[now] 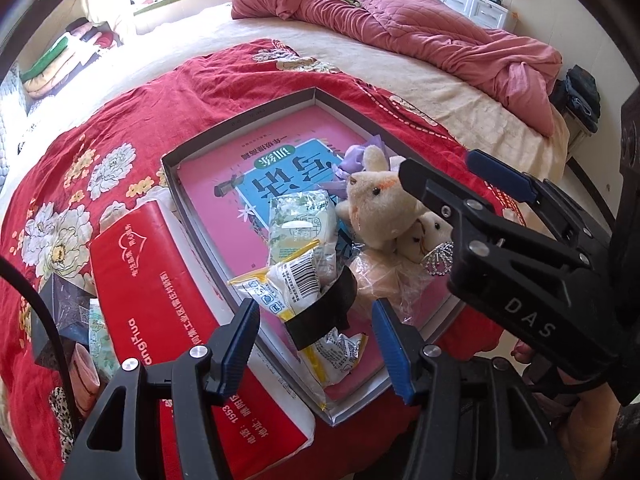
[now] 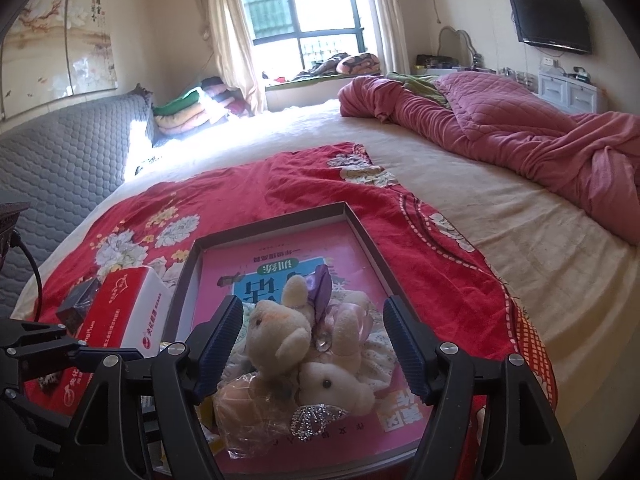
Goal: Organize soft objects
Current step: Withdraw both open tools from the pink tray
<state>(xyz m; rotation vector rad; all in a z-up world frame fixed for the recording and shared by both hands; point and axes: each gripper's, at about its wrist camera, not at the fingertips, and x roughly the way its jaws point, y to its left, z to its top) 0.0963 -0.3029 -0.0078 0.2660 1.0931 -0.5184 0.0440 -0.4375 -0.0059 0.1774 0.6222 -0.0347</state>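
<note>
Shallow grey tray [image 1: 240, 122] on red floral cloth [image 1: 120, 128] on bed. Plush toys [image 2: 280, 332] and snack packets [image 1: 296, 232] lie in tray on pink book [image 1: 224, 184]. Left gripper [image 1: 316, 344] half open above packets, empty. Right gripper [image 2: 312, 344] wide open astride plush toys, not gripping. Red tissue box [image 1: 152, 280] left of tray.

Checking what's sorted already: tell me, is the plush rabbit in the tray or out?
In. The plush rabbit lies inside the tray, on the pink book.

Red floral bedspread [image 1: 168, 92]; pink quilt [image 1: 420, 28]; cream plush rabbits [image 2: 296, 344].
</note>
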